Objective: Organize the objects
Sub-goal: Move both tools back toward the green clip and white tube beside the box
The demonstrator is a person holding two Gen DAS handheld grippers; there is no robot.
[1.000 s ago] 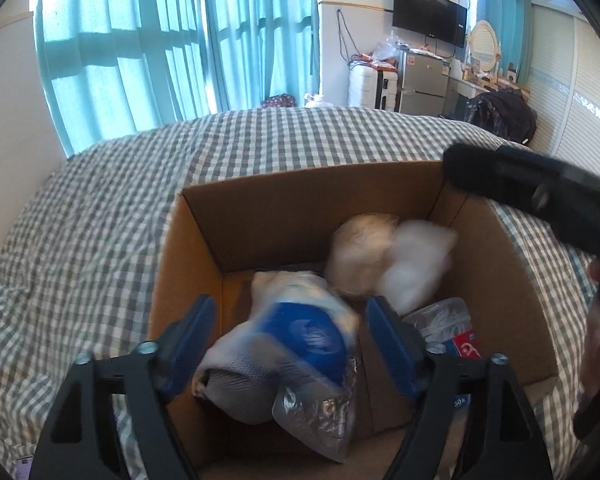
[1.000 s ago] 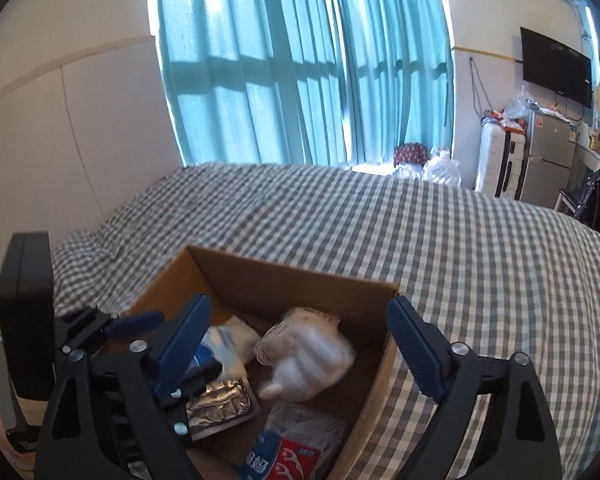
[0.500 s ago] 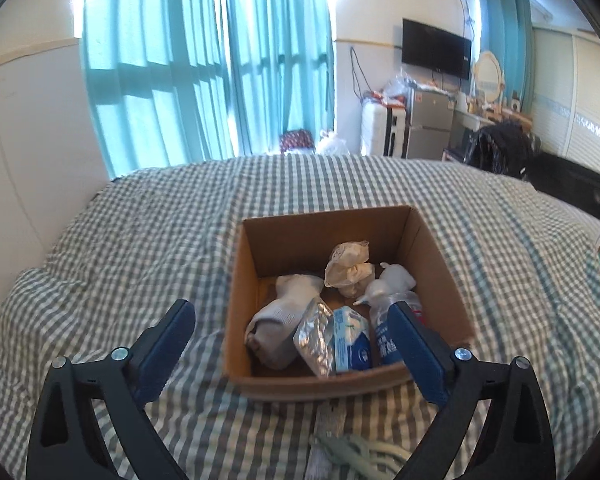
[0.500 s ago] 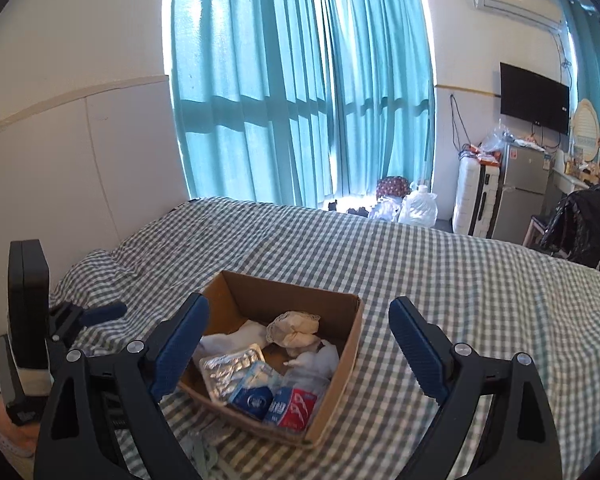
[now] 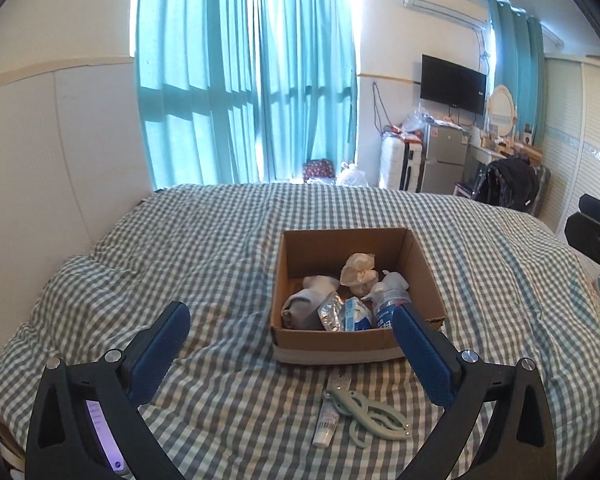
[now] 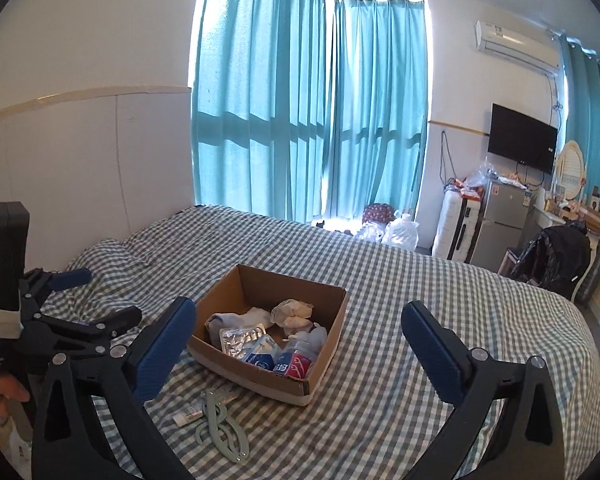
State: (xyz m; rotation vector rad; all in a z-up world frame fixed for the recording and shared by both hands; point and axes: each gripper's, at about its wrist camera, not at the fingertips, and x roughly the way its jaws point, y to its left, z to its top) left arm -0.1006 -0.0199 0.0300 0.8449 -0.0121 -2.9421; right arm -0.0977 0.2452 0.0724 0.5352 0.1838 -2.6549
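both tools, left tool & right tool, pulled back from box, jaws opening wide, empty. stuff now inside box; tube & clip in front of box still left.

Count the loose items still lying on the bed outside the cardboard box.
2. A small white tube lies on the checked bedcover just in front of the cardboard box; a pale green clip-like tool lies beside and partly over it. Others may sit out of view.
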